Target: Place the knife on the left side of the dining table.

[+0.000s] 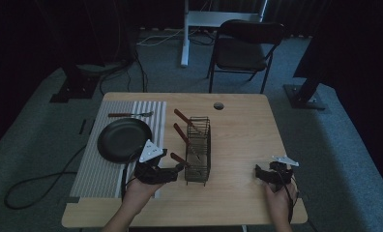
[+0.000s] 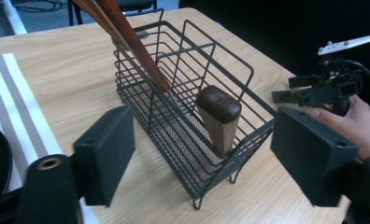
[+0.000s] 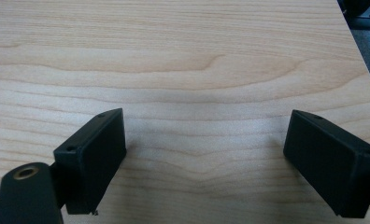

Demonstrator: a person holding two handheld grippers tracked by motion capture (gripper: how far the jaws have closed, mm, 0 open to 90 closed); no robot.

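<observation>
A dark wire basket [image 1: 198,150] stands mid-table with three wooden-handled utensils leaning out of it to the left. My left gripper [image 1: 176,170] is at the basket's near left corner, open. In the left gripper view its jaws stand wide apart around the basket [image 2: 174,93], and the nearest wooden handle [image 2: 219,116] points at the camera between them, untouched. Two longer handles [image 2: 127,37] slant up behind. My right gripper [image 1: 260,173] rests near the table's front right, open. The right gripper view shows its jaws spread over bare wood [image 3: 206,56] with nothing between them.
A striped placemat [image 1: 102,174] covers the table's left side, carrying a black pan [image 1: 124,139] and a wooden-handled fork [image 1: 130,114] beyond it. A cable hole [image 1: 219,106] is at the table's far edge. A folding chair [image 1: 245,48] stands behind the table.
</observation>
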